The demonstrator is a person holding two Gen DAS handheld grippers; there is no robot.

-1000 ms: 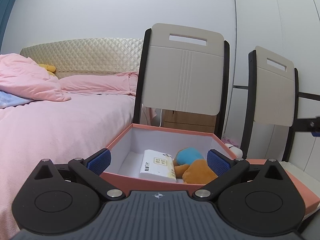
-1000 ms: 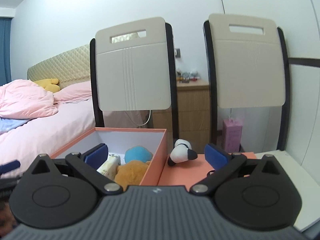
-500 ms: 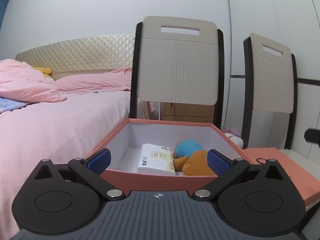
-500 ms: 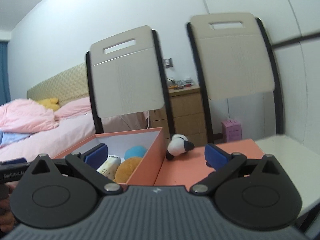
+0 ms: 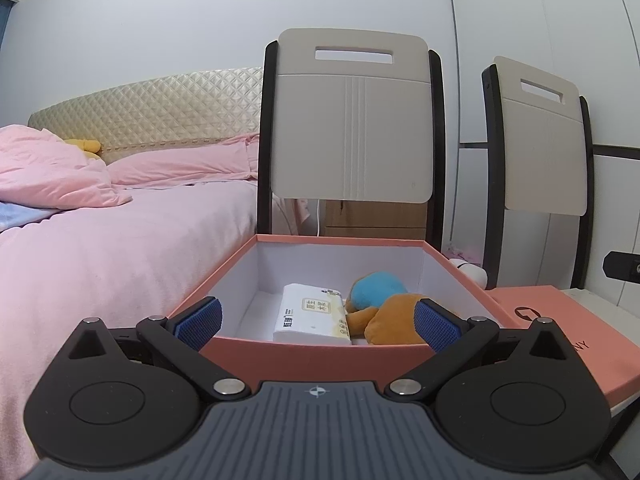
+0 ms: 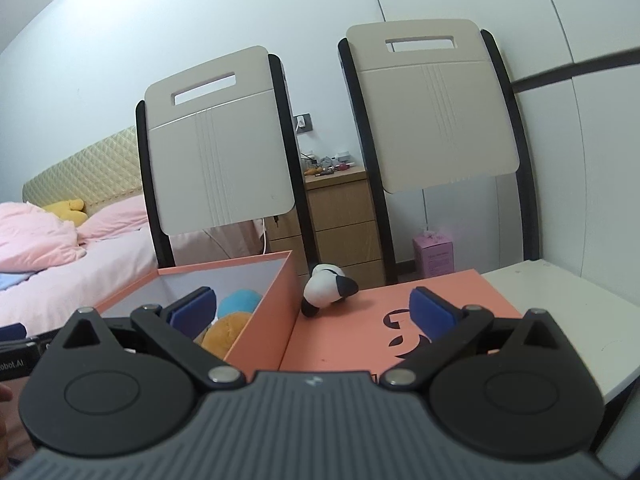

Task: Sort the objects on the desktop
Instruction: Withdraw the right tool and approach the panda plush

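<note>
Left tool (image 5: 318,322) partly masking orange plush (image 5: 390,316)

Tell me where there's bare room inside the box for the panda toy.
Free floor in the box lies along its left wall, left of the tissue pack, and behind the pack by the back wall. The right half is crowded by the blue-and-orange plush. The panda toy sits outside, on the lid.

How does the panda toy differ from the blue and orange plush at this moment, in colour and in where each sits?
The panda toy is black and white; the blue and orange plush is blue and orange. The panda toy lies outside the open box, on the flat lid; the plush sits inside the box beside a tissue pack. Neither is gripped.
</note>
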